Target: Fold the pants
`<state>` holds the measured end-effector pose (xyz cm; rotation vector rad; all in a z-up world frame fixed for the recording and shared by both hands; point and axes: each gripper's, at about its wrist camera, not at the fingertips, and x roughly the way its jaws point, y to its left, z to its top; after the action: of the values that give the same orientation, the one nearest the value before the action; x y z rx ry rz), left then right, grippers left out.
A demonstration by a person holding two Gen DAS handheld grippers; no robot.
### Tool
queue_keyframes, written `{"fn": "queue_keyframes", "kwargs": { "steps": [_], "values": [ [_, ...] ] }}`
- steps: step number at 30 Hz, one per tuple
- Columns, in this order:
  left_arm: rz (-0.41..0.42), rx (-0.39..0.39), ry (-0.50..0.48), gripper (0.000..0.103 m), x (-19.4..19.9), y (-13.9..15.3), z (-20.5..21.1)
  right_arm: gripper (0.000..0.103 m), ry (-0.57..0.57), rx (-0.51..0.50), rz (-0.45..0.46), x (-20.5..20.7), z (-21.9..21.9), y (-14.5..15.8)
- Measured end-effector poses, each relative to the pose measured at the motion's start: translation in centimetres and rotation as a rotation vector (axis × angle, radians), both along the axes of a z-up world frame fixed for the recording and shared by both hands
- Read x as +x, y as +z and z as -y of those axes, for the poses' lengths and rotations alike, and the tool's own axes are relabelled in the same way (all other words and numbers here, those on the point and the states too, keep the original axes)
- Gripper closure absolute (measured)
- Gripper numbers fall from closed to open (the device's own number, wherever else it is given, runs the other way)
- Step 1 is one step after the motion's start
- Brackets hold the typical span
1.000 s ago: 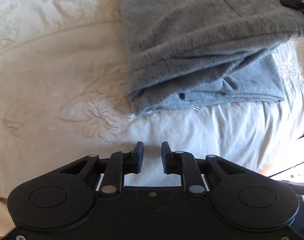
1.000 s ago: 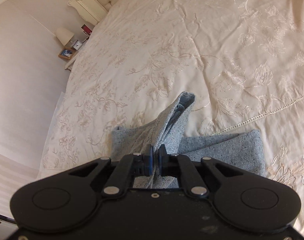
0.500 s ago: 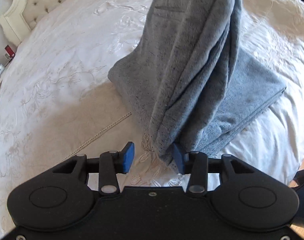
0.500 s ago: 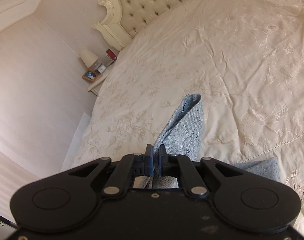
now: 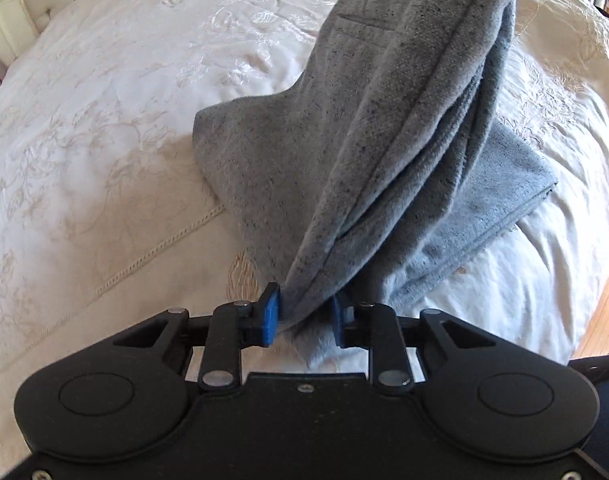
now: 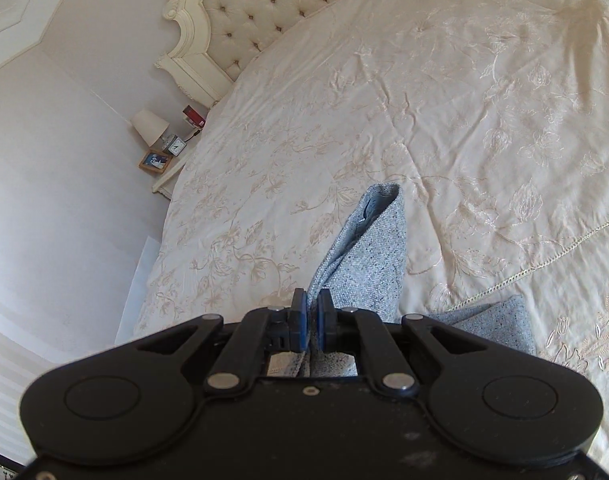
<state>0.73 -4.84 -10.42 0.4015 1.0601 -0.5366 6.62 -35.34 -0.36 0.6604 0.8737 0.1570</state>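
Note:
The grey pants [image 5: 384, 140] are folded into a thick bundle on the cream bedspread [image 5: 104, 140]. One end is lifted steeply toward the top of the left wrist view, and the lower layers still lie on the bed. My left gripper [image 5: 304, 316] has the bundle's near lower corner between its blue pads. Its jaws are closing, and the cloth fills the gap and touches both pads. In the right wrist view my right gripper [image 6: 311, 320] is shut on an upper edge of the pants [image 6: 368, 256], holding it above the bed.
The embroidered bedspread [image 6: 464, 100] stretches far ahead to a tufted headboard [image 6: 264, 12]. A nightstand with a lamp [image 6: 150, 128], a clock and a picture frame stands beside the bed. Wood floor [image 5: 608, 312] shows past the bed's right edge.
The right gripper has lifted its end of the pants, so the bundle now hangs steeply. The left gripper swung round, opened wide at the lower corner, then closed onto it.

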Motion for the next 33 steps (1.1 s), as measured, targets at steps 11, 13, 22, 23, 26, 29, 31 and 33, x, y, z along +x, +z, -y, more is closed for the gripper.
{"fn": "queue_keyframes", "kwargs": {
  "steps": [11,13,22,23,26,29,31,33],
  "values": [
    [0.047,0.111,0.119,0.076,-1.2,-0.5,-1.5,0.098,-0.102,0.004,-0.159,-2.4,3.0,-5.1],
    [0.053,0.115,0.071,0.074,-0.1,-0.5,-1.1,0.098,-0.108,-0.003,-0.201,-2.9,3.5,-6.7],
    [0.049,0.213,-0.206,0.074,1.2,-3.6,1.2,0.093,-0.101,-0.19,-0.406,-4.3,5.1,-11.9],
    [0.063,0.212,-0.214,0.074,1.0,-3.7,1.2,0.092,-0.11,-0.203,-0.409,-4.4,5.3,-11.9],
    [0.052,0.13,-0.175,0.099,0.6,-3.4,0.6,0.091,-0.076,-0.256,-0.329,-4.1,4.3,-10.2],
    [-0.009,0.025,0.013,0.1,0.5,-2.6,-1.0,0.09,0.02,-0.281,-0.248,-2.0,2.0,-8.4],
    [-0.052,-0.044,0.133,0.1,0.4,-2.2,-2.3,0.09,0.081,-0.27,-0.214,-0.5,0.1,-7.8],
    [-0.083,-0.084,0.217,0.1,0.1,-2.0,-2.9,0.09,0.134,-0.242,-0.204,1.2,-1.8,-7.9]
  ]
}}
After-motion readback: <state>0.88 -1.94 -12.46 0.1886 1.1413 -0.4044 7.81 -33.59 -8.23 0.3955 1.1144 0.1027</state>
